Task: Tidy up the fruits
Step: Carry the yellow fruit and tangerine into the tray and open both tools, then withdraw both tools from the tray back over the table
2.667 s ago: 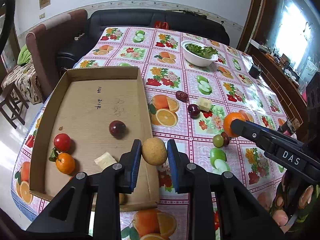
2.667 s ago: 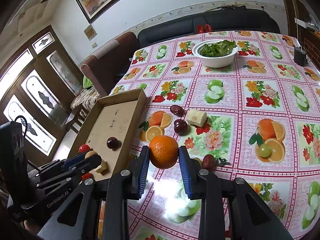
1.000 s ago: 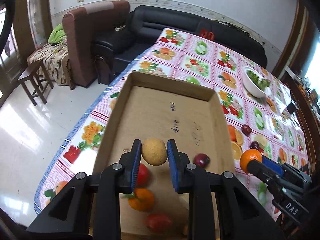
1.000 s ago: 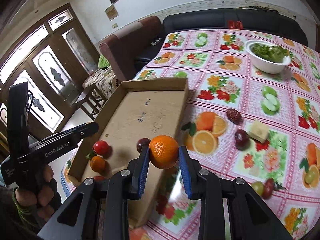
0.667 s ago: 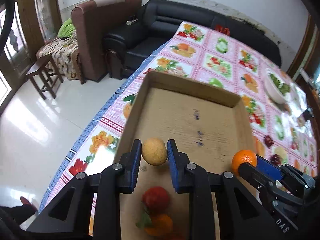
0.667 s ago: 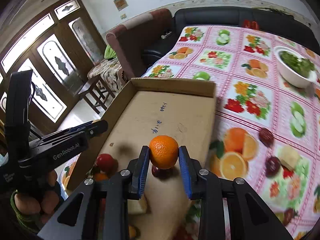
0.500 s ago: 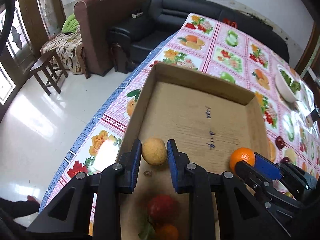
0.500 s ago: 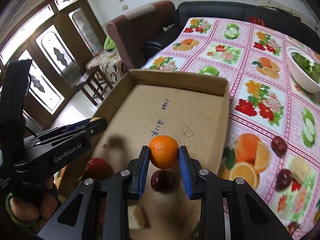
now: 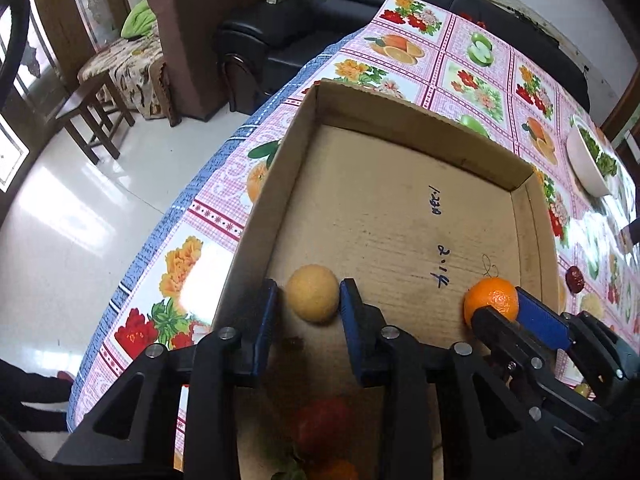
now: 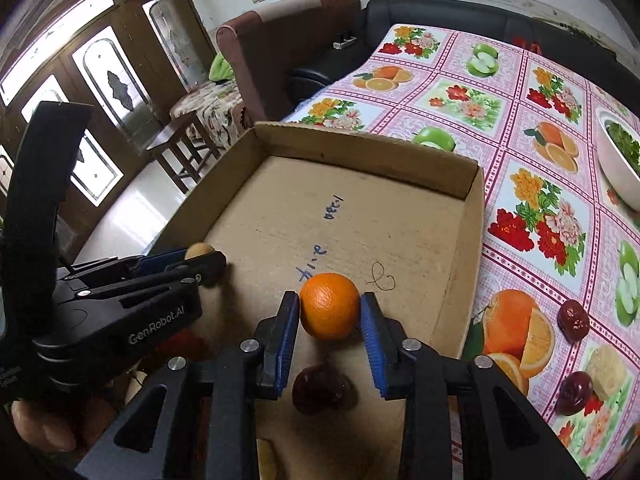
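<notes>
My left gripper (image 9: 308,300) is shut on a round tan fruit (image 9: 313,293) and holds it low over the near left part of the cardboard tray (image 9: 404,120). My right gripper (image 10: 330,312) is shut on an orange (image 10: 330,305) over the tray's (image 10: 360,148) near middle. The orange also shows in the left wrist view (image 9: 491,302), and the tan fruit peeks past the left gripper in the right wrist view (image 10: 199,249). A dark red plum (image 10: 320,388) lies in the tray under my right gripper. A red fruit (image 9: 324,426) lies blurred below my left gripper.
The tray sits on a fruit-print tablecloth (image 10: 472,96). To its right lie a dark date (image 10: 573,320), a pale cube (image 10: 608,372) and a dark plum (image 10: 576,398). A white bowl of greens (image 10: 620,156) stands at far right. Sofa and armchair lie beyond the table's edge.
Both grippers have moved left from over the tablecloth to over the tray, each still holding its fruit, and have come lower and further into the tray in the last second.
</notes>
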{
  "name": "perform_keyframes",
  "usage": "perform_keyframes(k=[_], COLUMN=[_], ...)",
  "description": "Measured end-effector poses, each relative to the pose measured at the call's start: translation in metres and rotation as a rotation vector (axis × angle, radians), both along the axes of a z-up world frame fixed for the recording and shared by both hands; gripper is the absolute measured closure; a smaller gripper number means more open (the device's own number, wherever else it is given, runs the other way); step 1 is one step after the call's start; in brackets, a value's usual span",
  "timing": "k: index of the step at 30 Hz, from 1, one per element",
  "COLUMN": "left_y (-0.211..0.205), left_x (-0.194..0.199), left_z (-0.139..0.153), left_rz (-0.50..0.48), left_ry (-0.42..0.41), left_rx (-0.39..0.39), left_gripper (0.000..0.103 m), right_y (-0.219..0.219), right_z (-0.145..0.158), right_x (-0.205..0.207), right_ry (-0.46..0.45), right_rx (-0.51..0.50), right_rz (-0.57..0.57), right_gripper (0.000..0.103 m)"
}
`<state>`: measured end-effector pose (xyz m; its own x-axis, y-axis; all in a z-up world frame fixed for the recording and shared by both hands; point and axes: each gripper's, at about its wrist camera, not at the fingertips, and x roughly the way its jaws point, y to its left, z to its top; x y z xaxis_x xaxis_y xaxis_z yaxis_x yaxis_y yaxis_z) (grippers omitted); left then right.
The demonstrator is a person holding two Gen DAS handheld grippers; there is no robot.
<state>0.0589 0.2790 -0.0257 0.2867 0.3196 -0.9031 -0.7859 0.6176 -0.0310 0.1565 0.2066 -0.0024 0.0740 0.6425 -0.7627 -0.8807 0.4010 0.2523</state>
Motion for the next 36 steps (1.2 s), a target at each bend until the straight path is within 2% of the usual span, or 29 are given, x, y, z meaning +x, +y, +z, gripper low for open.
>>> perform_keyframes(k=[2,4,6,8,11,13,21,25,27,32,34,36], left_y=[0.0,-0.002,-0.004,-0.01,-0.022,-0.032,-0.084,-0.109,-0.121,-0.145,-0.158,-0.171], left_x=[-0.003,-0.006,-0.012,-0.019,-0.03,-0.037,-0.059,-0.069,-0.073,-0.071,-0.07,-0.065], left_z=[0.004,0.008,0.014,0.022,0.035,0.044,0.073,0.08,0.082,0.094,0.098,0.099], left_rz=[0.005,0.011,0.019,0.032,0.034,0.031,-0.008,-0.028,-0.031,-0.067,-0.085,-0.116], left_ry=[-0.017,-0.034,-0.059,-0.079,-0.131,-0.162,-0.284,-0.329,-0.358,-0.387,-0.401,-0.406], left_rx=[0.001,-0.005,-0.006,0.019,0.04,0.062,0.185,0.242,0.265,0.289,0.306,0.299], left_gripper=[0.073,0.067,0.066,0.066,0.066,0.06,0.06,0.057,0.057,0.056,0.045,0.043], right_y=[-0.001,-0.004,-0.006,-0.011,-0.024,-0.037,-0.098,-0.132,-0.153,-0.198,-0.212,-0.227], right_z=[-0.001,-0.001,0.0,0.002,0.009,0.013,0.029,0.042,0.05,0.069,0.074,0.077], right_x=[-0.001,0.0,-0.001,-0.002,-0.003,-0.005,-0.016,-0.026,-0.033,-0.041,-0.041,-0.041], right_ry=[0.003,0.013,0.016,0.021,0.026,0.034,0.028,-0.061,-0.14,-0.34,-0.392,-0.412], right_rx=[0.001,0.005,0.001,0.008,0.037,0.057,0.122,0.167,0.193,0.252,0.247,0.258], right_rz=[-0.002,-0.007,-0.008,-0.011,-0.022,-0.034,-0.088,-0.139,-0.186,-0.307,-0.34,-0.359], right_gripper=[0.069,0.069,0.068,0.062,0.058,0.057,0.056,0.056,0.055,0.038,0.038,0.037])
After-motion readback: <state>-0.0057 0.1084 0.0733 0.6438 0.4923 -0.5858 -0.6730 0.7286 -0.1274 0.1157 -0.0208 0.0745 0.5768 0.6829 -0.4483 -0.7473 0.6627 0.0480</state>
